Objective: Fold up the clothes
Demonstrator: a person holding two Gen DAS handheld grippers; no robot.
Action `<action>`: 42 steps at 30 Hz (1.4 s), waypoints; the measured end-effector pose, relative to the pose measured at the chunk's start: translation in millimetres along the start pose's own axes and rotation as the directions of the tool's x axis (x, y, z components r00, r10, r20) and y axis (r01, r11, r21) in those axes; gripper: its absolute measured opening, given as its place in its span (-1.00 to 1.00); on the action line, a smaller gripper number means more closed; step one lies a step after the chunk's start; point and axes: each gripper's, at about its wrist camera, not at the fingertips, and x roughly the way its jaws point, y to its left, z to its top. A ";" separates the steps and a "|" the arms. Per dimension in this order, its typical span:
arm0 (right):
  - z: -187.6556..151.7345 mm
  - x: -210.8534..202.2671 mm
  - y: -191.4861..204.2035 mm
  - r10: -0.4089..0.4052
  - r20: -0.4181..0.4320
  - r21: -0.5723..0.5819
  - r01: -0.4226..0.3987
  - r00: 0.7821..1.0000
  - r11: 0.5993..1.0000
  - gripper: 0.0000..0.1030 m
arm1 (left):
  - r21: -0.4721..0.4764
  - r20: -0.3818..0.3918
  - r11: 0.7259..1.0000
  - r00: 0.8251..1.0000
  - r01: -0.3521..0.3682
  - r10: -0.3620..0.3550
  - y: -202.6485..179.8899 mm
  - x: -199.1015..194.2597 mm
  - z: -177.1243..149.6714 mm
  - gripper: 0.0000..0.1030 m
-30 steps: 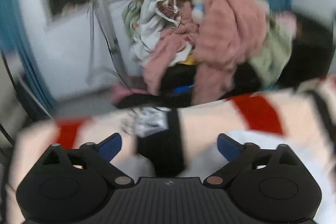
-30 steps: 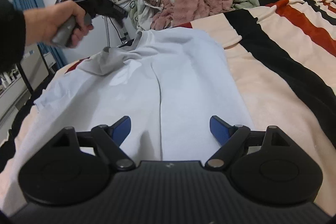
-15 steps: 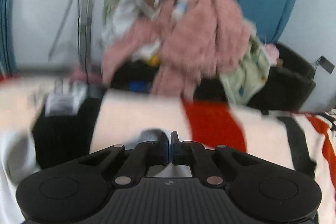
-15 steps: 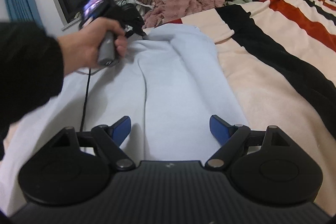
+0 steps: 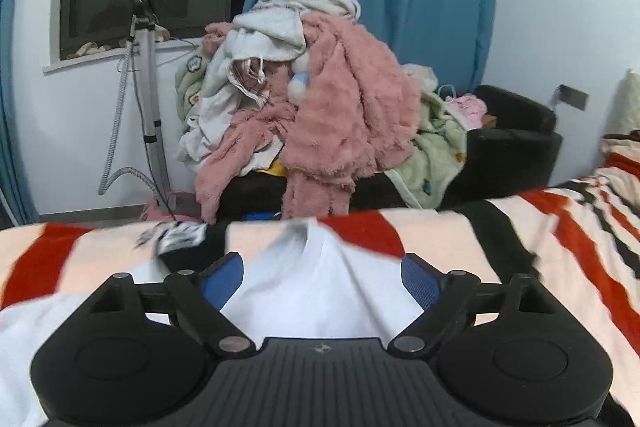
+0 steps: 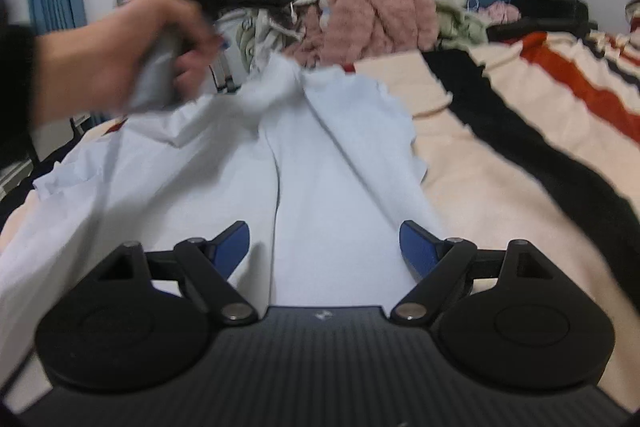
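Both the left gripper (image 5: 322,277) and the right gripper (image 6: 324,243) hovered with fingers spread, gripping nothing, over the white shirt (image 6: 320,163) on the striped bed (image 6: 520,155).

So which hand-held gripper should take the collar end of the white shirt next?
Left, probably. The left hand-held gripper is open right at the white shirt collar; the right hand-held gripper sits open at the opposite end.
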 end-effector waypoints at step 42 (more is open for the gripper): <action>6.1 -173.0 51.7 0.110 0.112 -0.026 -0.108 0.988 0.994 0.62 | -0.350 -0.022 0.928 0.991 -0.131 0.132 76.1 -385.2 -189.9 0.96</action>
